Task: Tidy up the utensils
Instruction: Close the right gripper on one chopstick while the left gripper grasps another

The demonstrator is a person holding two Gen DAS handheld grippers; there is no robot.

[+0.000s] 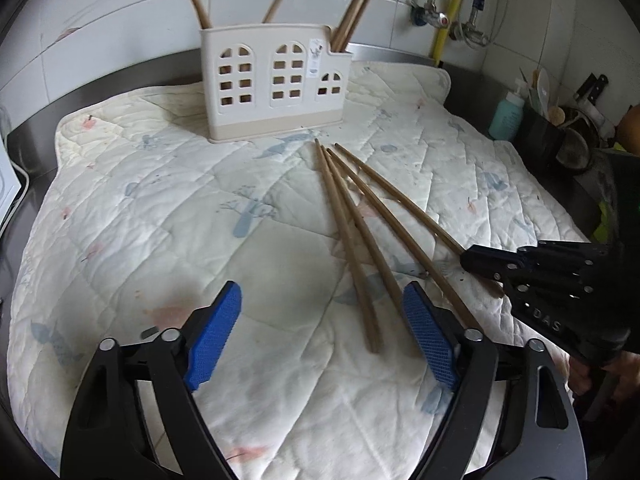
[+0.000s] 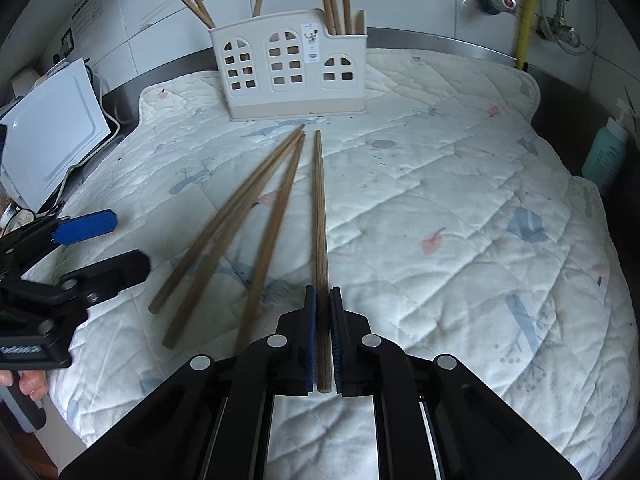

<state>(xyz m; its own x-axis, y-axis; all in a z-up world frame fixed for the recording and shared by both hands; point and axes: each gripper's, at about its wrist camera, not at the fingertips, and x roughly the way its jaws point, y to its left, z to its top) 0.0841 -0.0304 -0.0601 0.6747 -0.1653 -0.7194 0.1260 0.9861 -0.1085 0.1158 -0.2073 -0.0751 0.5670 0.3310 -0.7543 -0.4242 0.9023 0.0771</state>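
Observation:
A cream utensil holder (image 1: pixel 272 80) (image 2: pixel 294 68) with window cut-outs stands at the back of the quilted mat (image 1: pixel 160 220), and several brown chopsticks stand upright in it. More chopsticks lie fanned on the mat in front of it. My right gripper (image 2: pixel 323 294) (image 1: pixel 480 258) is shut on the near end of the rightmost chopstick (image 2: pixel 319 208), which points at the holder. Three loose chopsticks (image 2: pixel 240 220) (image 1: pixel 348 240) lie to its left. My left gripper (image 1: pixel 322 292) (image 2: pixel 128 240) hovers open over their near ends, its blue pads (image 1: pixel 216 328) touching nothing.
A teal bottle (image 1: pixel 506 114) (image 2: pixel 604 156) and dark kitchen tools stand off the mat's right edge. A white board (image 2: pixel 52 128) with a cable leans at the left. A yellow pipe (image 1: pixel 450 12) and valves run up the tiled wall behind the steel counter rim (image 1: pixel 120 76).

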